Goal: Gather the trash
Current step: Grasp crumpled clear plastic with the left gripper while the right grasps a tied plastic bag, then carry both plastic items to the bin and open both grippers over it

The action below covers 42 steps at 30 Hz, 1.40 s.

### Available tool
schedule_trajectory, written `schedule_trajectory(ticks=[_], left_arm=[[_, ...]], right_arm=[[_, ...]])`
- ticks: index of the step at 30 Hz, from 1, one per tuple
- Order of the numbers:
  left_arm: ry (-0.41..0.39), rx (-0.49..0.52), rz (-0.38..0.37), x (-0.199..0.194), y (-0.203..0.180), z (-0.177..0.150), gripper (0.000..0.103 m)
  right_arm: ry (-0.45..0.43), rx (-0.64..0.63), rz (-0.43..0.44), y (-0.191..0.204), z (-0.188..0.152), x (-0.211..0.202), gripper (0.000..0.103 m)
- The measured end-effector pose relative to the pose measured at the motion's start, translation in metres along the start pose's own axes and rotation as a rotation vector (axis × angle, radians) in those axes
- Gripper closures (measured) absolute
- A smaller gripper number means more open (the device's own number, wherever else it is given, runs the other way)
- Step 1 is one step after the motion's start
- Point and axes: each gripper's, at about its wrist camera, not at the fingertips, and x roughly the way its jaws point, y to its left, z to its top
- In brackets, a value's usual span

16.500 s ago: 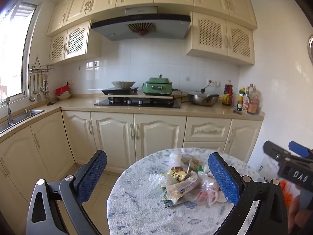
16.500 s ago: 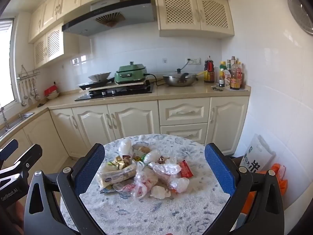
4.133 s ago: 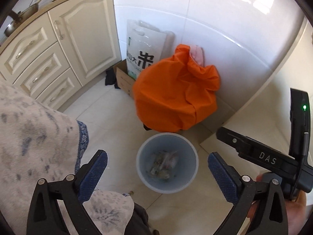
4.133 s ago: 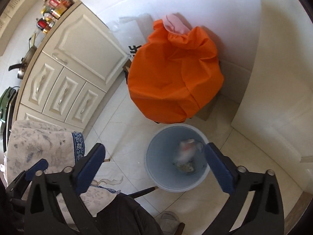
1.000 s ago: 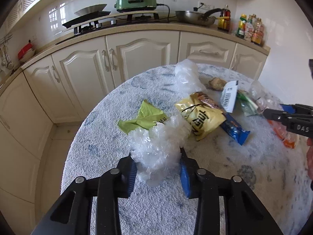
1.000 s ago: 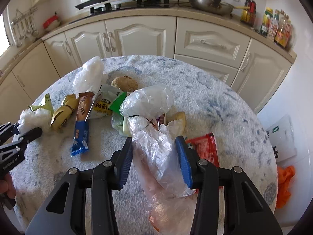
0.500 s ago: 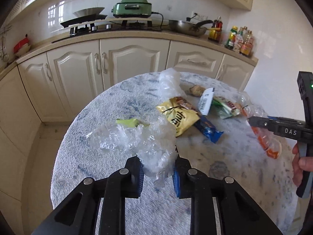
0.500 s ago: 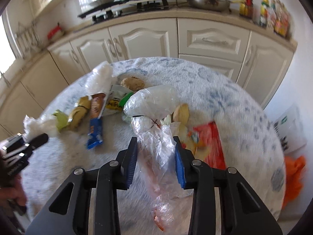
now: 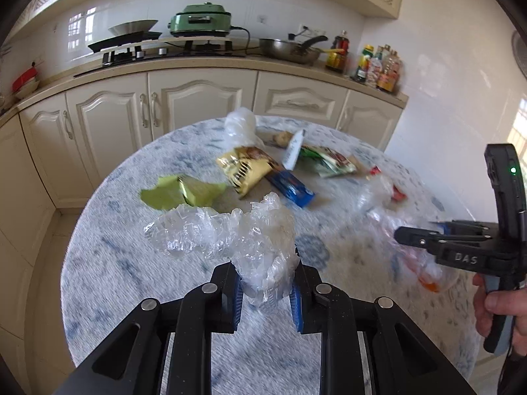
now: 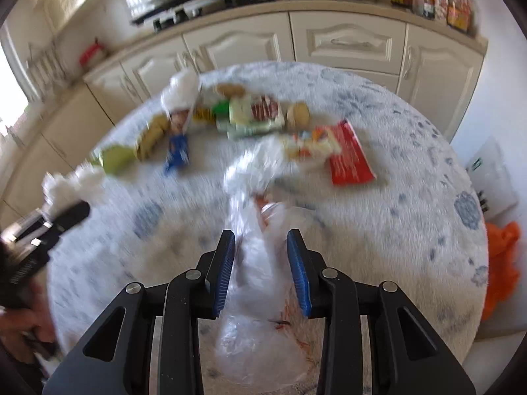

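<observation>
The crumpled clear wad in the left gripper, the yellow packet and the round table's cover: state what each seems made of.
Crumpled clear wad: thin plastic film, glossy; it is see-through, creased, with white glints. Left gripper is shut on it.
Yellow packet: probably printed foil or plastic laminate; shiny and wrinkled.
Table's cover: seemingly woven or fuzzy cloth, matt, with a blue-grey print; no shine.

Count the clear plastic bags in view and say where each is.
3. One bag over the table's near left, by the green wrapper; another over its near right; a third at the far edge. Wrappers may hide more.
</observation>
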Motion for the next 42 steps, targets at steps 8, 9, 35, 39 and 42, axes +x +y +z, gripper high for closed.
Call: schedule_trajectory(ticks=[8,9,35,39,42], left_arm=[[-0.017,0.007,-0.050,-0.008,-0.017,-0.007,0.084],[-0.023,0.010,-0.059,-0.010,-0.020,-0.006,0.084],[-0.216,0.161,-0.271,-0.049,-0.177,0.039,0.083],[-0.204,0.189,-0.327,-0.038,-0.210,0.046,0.083],[-0.176,0.221,-0.381,-0.026,-0.242,0.046,0.084]], right_arm=[[-0.028,-0.049,-0.001,0.016,-0.011,0.006,0.076],[-0.030,-0.038,0.032,0.016,-0.013,0.004,0.077],[-0.429,0.277,0.016,-0.116,-0.058,-0.174,0.078],[-0.454,0.332,-0.023,-0.145,-0.073,-0.191,0.078],[-0.463,0.377,-0.074,-0.169,-0.091,-0.202,0.078]])
